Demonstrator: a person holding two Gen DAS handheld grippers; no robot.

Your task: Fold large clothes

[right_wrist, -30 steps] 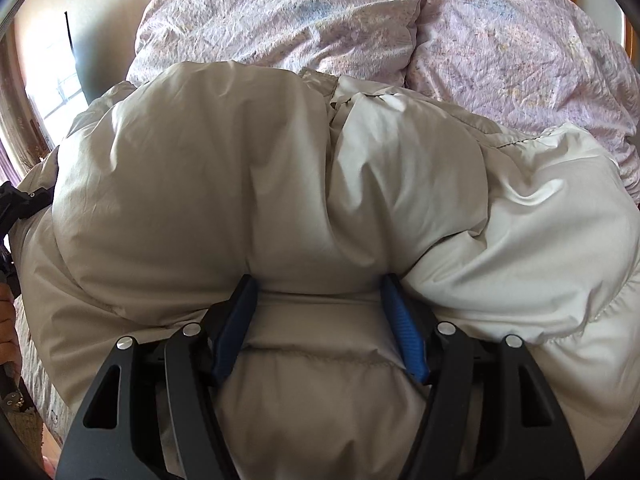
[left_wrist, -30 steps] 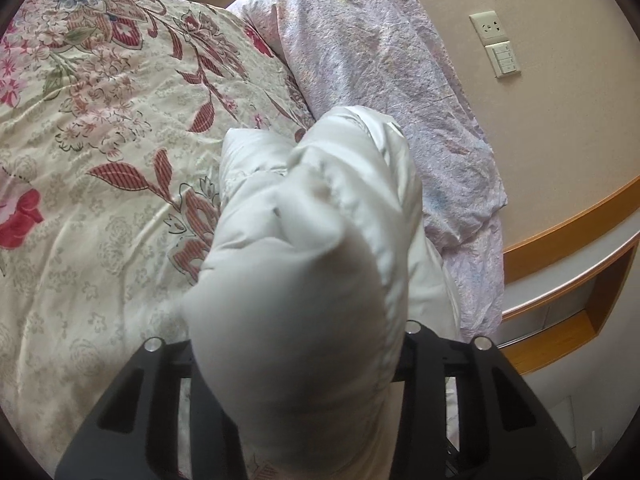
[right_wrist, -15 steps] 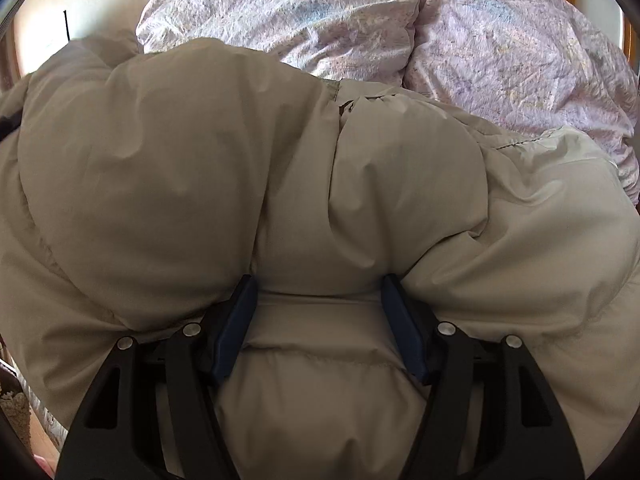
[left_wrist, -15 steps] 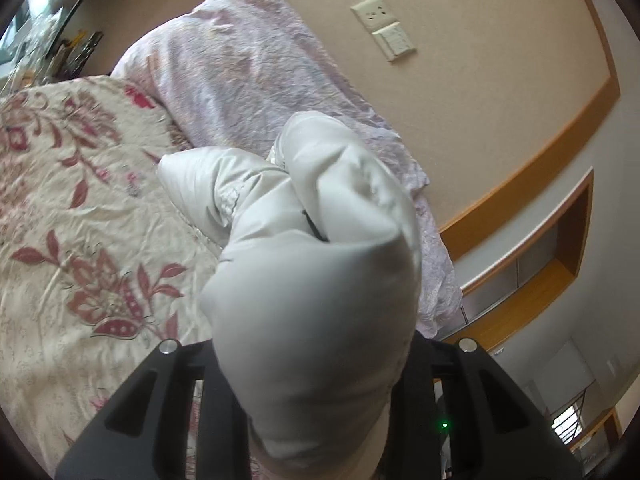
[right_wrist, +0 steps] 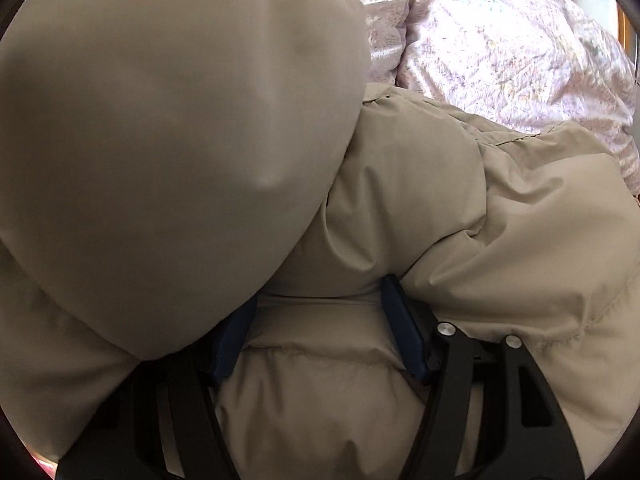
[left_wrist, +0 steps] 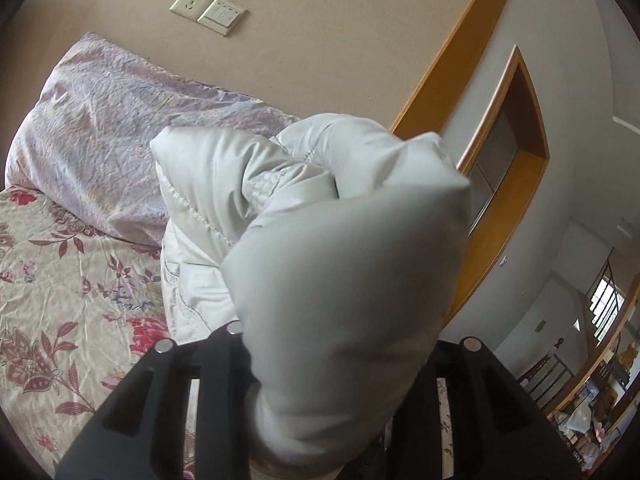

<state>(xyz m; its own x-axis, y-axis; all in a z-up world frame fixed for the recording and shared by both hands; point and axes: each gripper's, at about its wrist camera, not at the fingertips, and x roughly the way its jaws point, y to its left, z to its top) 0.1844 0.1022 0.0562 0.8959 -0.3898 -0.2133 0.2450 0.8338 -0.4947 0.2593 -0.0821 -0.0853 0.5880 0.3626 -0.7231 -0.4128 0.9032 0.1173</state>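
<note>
A bed (left_wrist: 60, 280) with a cream bedspread printed in red flowers stands against a tan wall that carries a socket and switch plate (left_wrist: 208, 9), with orange wood trim (left_wrist: 448, 56) running along the wall's edge. Crinkled lilac pillows (left_wrist: 104, 148) lie at the head of the bed, and they also fill the top of the right wrist view.

The pale puffy jacket (right_wrist: 460, 216) lies on the bed just before those pillows. The left tool (left_wrist: 320, 412) is clamped on a thick bunched fold of it, held up in front of the wall; its jaws have just been opening a little, yet the padding still fills the gap between them and hides the pads, so how firmly they press is hard to judge. The rest of the garment trails down from that fold onto the bedspread.

The right tool (right_wrist: 320, 332) points down at the bed and grips a quilted panel of the jacket between its blue pads (right_wrist: 404, 332), the fabric bulging on either side of them. A large, blurred lobe of jacket hangs close to that camera, covering its left half and partly hiding the left pad.
</note>
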